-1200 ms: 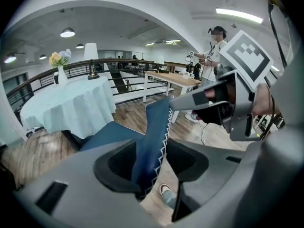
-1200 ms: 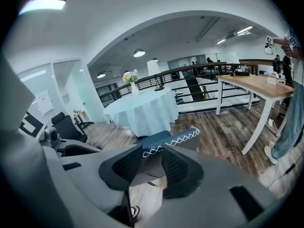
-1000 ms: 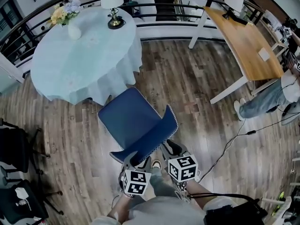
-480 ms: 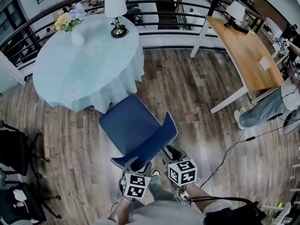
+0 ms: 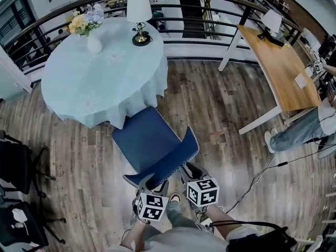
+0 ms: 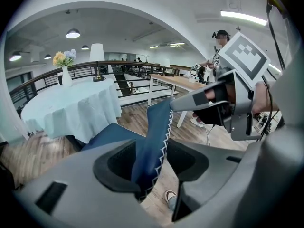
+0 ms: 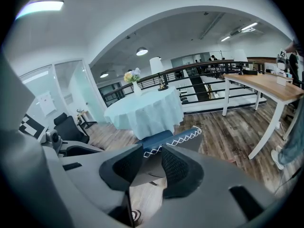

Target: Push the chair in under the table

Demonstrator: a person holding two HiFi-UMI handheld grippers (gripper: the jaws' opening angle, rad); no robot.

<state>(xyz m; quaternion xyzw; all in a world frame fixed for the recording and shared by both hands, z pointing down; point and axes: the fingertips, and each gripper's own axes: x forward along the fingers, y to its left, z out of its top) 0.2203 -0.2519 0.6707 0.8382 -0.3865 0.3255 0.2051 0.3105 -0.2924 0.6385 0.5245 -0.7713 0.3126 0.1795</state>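
Round worktop (image 5: pixel 100 77) under pale blue cloth, beside railing. At its near edge, blue chair (image 5: pixel 149 140) on wood floor (image 5: pixel 220 114): seat's far corner meets cloth hem, rest of seat out in open, backrest toward person. Left tongs (image 5: pixel 154 184) clamped on backrest's left end, right tongs (image 5: pixel 189 170) clamped on its right end. Lamp (image 5: pixel 139 14) and flower vase (image 5: pixel 93 42) near worktop's far edge.

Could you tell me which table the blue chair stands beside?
The round table draped in pale blue, with the lamp on it; the blue chair sits at its edge, while the long wooden table stands off to the right.
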